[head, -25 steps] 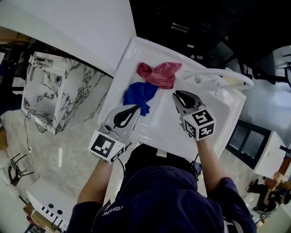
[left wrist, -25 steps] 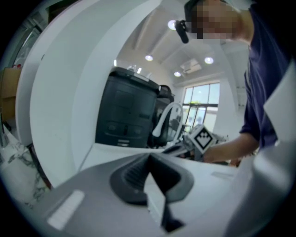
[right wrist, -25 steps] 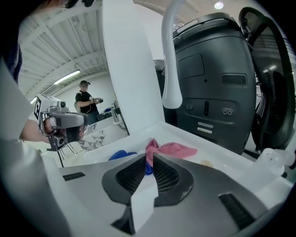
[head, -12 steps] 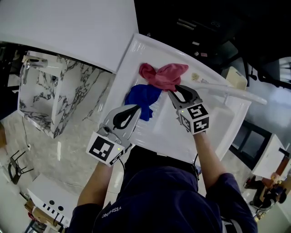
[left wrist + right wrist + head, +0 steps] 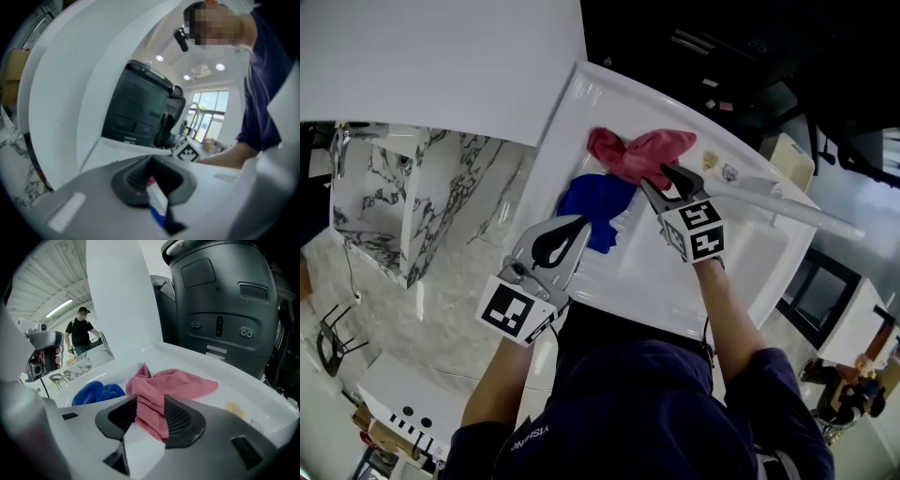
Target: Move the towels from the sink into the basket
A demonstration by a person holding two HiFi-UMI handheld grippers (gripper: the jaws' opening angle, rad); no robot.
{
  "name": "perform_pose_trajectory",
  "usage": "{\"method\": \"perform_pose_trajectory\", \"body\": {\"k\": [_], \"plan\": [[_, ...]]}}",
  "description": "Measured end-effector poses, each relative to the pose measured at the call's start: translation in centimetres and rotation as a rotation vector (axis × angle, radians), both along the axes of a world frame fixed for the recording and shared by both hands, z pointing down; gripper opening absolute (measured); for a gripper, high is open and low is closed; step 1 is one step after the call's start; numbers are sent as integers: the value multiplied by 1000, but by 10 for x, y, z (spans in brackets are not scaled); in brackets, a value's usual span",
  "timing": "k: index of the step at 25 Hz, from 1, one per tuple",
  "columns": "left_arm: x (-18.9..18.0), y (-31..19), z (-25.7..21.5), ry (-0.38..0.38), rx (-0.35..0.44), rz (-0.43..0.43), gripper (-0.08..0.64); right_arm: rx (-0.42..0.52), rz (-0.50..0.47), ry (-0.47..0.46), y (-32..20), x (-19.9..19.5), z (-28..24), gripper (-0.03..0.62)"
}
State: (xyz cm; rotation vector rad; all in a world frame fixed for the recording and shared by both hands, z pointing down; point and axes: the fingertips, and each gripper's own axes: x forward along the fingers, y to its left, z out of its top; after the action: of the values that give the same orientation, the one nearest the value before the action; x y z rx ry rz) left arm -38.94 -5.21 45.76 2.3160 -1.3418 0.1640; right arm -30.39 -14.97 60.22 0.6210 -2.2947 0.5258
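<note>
R tongs (image 5: pixel 150 414) just opening, pink towel (image 5: pixel 185 383) btwn jaws; blue towel (image 5: pixel 96 393) left.

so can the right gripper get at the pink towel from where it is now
Probably yes. The right gripper has just been opening its jaws, and a fold of the pink towel already stands between them; nothing covers it, and the blue towel lies off to one side.
</note>
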Motion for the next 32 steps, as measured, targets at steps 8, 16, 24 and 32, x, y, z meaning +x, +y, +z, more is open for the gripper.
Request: {"method": "perform_pose_trajectory", "body": {"k": [8, 16, 24, 32], "plan": [[3, 1, 8, 25, -19, -2, 3, -30, 17, 48, -6, 2, 26, 164], [-11, -1, 14, 27, -32, -31, 3, -46, 9, 97, -7, -7, 49, 105], [-13, -2, 15, 28, -30, -35, 3, -39, 6, 75, -10, -10, 42, 40], [5, -8, 1, 18, -1, 0, 3, -5, 18, -68, -8, -8, -5, 32]]}}
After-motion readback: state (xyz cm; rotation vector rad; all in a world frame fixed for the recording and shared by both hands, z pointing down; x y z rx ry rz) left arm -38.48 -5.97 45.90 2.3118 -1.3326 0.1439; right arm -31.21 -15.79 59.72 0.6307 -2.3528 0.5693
